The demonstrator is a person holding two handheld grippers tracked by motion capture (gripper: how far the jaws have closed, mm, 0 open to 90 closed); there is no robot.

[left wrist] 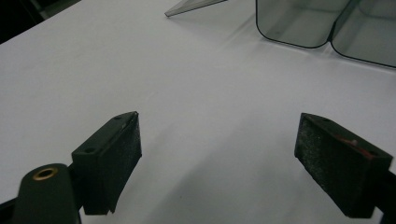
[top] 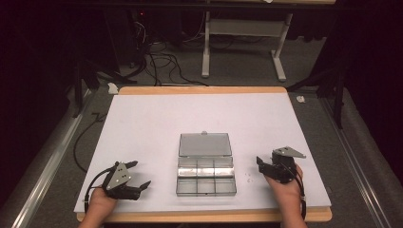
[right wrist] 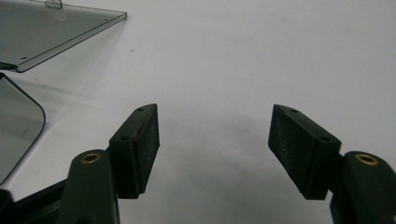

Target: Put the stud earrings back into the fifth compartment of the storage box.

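Left gripper (top: 139, 175) and right gripper (top: 262, 165), both wide open and empty, flank the open compartment box (top: 206, 176) on the table (top: 142, 118). Each lies about equally near; the box's long axis runs side to side between them

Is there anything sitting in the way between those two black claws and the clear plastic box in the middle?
Nothing visible does. The left gripper and right gripper both rest open on the white table, with bare surface between each and the open compartment box. A few tiny specks lie near the right gripper, beside its path.
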